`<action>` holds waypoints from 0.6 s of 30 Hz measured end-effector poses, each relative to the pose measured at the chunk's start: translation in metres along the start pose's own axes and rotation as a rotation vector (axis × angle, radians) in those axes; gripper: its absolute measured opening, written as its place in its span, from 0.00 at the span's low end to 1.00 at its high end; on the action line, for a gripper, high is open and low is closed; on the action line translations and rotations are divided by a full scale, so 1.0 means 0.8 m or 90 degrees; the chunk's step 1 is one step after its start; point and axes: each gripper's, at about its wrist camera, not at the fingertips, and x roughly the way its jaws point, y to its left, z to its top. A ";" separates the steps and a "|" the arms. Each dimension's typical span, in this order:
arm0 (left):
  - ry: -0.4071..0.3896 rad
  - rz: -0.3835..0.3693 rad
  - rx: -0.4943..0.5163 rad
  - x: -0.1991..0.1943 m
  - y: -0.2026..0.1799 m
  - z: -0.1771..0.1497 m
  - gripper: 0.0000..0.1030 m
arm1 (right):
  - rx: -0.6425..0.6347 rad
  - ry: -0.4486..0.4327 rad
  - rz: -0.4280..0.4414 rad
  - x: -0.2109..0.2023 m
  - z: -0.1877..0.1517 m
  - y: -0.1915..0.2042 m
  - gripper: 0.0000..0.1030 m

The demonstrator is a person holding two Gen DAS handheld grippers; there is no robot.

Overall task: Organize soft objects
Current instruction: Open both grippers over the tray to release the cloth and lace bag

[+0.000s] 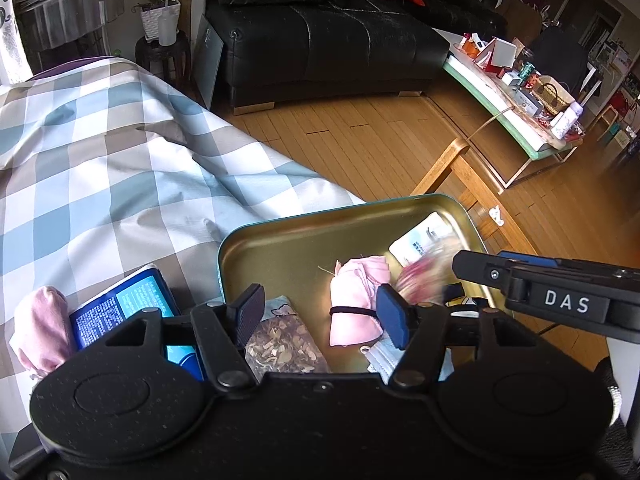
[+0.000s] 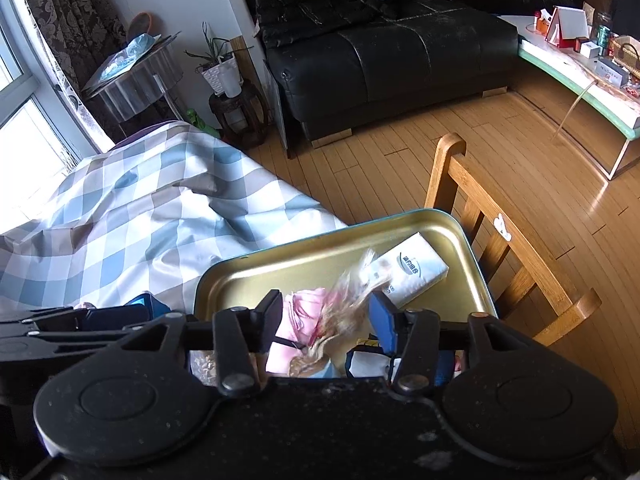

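Observation:
A gold metal tray [image 1: 288, 240] [image 2: 280, 268] sits on the checked cloth. In it lie a pink cloth bundle tied with a black band [image 1: 356, 300] [image 2: 304, 320], a clear bag of dried leaves [image 1: 280, 344], a white tissue pack [image 1: 420, 240] [image 2: 408, 272], a face mask [image 1: 380, 356] and a blurred, moving pinkish packet [image 1: 420, 280] [image 2: 344, 312]. My left gripper [image 1: 320, 312] is open above the tray's near side. My right gripper [image 2: 326, 324] is open over the tray, with the blurred packet between its fingers; it also shows in the left wrist view [image 1: 560, 292].
A pink pouch [image 1: 40, 328] and a blue packet [image 1: 132, 308] lie on the checked cloth [image 1: 120, 180] left of the tray. A wooden chair [image 2: 500, 232] stands right of the tray. A black sofa [image 1: 320, 40] and a cluttered low table [image 1: 520, 92] stand beyond.

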 end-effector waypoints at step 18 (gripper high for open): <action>0.024 0.005 0.001 0.006 -0.007 -0.010 0.59 | 0.041 0.032 -0.029 0.016 0.000 -0.015 0.56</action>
